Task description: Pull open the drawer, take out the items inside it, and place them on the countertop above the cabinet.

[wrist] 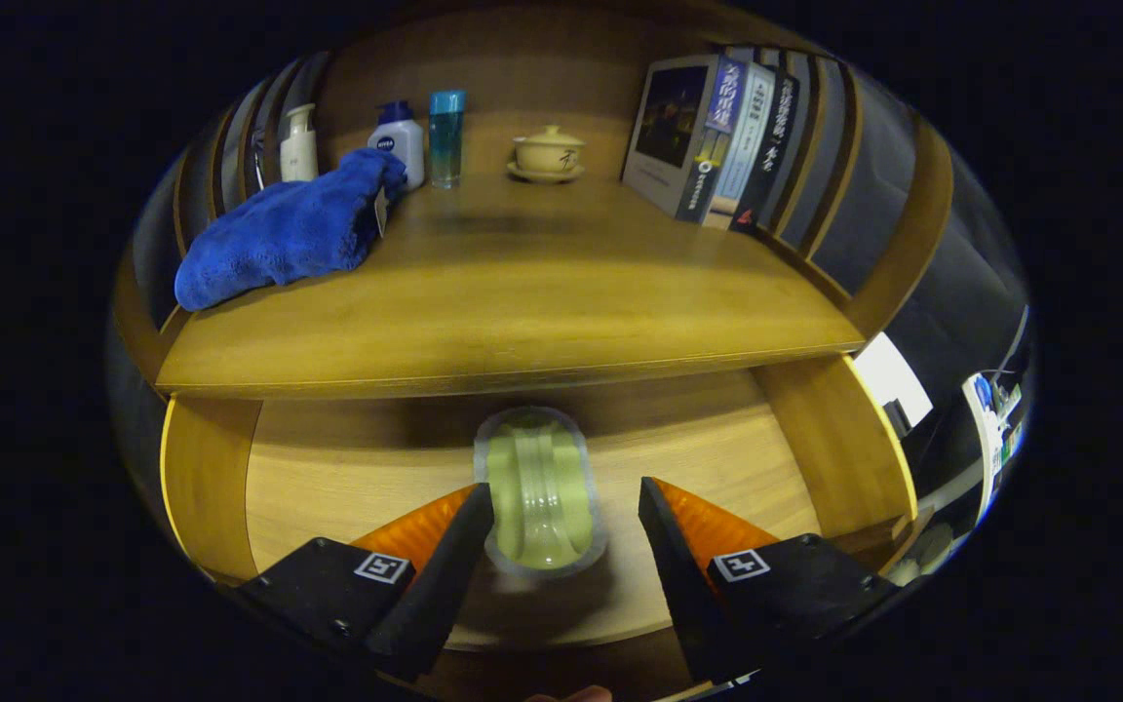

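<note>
Gripper view: drawer [347, 478] open below desk [503, 302]. Clear pouch [540, 487] on drawer floor, between spread fingers of gripper [557, 526], left finger touching, right apart. Blue towel [289, 234] far left on desk. Risk: slick pouch squirting forward when fingers close.

Countertop [522, 283] middle free; towel [279, 234] crowds corner

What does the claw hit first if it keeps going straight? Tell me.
Most likely the clear container lying in the open drawer. The claw is open, the container just ahead between its fingers, nearer one of them. Depth is unclear; the drawer floor lies beneath.
</note>
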